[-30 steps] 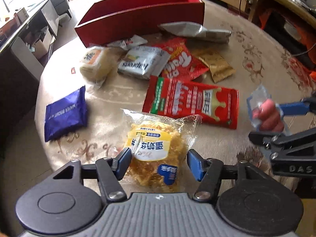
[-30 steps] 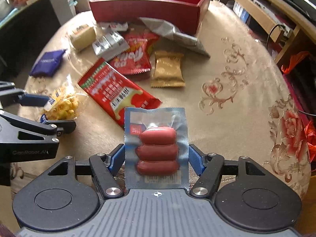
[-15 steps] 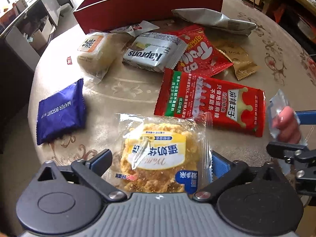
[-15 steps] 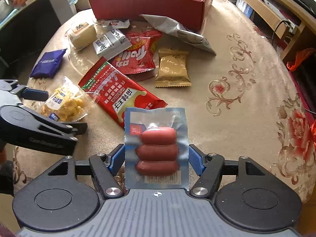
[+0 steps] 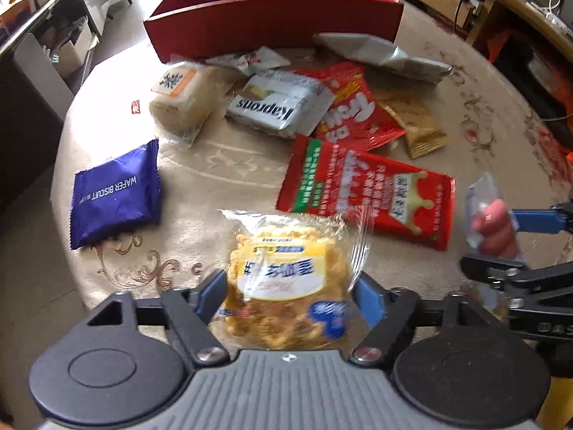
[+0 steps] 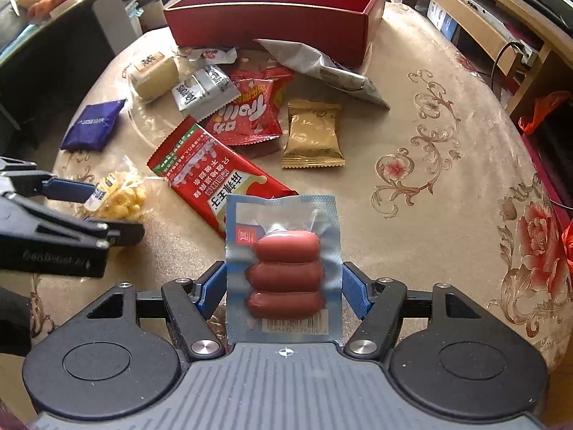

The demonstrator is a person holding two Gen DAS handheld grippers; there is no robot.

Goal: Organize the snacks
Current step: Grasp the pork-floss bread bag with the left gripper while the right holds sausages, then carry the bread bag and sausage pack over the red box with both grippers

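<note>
My left gripper (image 5: 288, 295) is shut on a clear pack of yellow puffed snack (image 5: 286, 286) and holds it above the table near the front edge. The pack also shows in the right wrist view (image 6: 118, 197). My right gripper (image 6: 284, 286) is shut on a blue vacuum pack of three sausages (image 6: 283, 268), held above the table; it shows at the right of the left wrist view (image 5: 492, 227). An open red box (image 6: 272, 25) stands at the far side of the table (image 6: 429, 125).
Loose snacks lie between me and the box: a long red packet (image 6: 211, 175), a red Trolli bag (image 6: 250, 114), a gold packet (image 6: 313, 136), a silver Kaprons pack (image 5: 275, 107), a blue wafer pack (image 5: 114, 193), a pale cake (image 5: 182, 100), a grey bag (image 6: 318, 68).
My left gripper closed its jaws on the yellow snack pack and lifted it. The right gripper kept its hold on the sausage pack and moved slightly forward.
</note>
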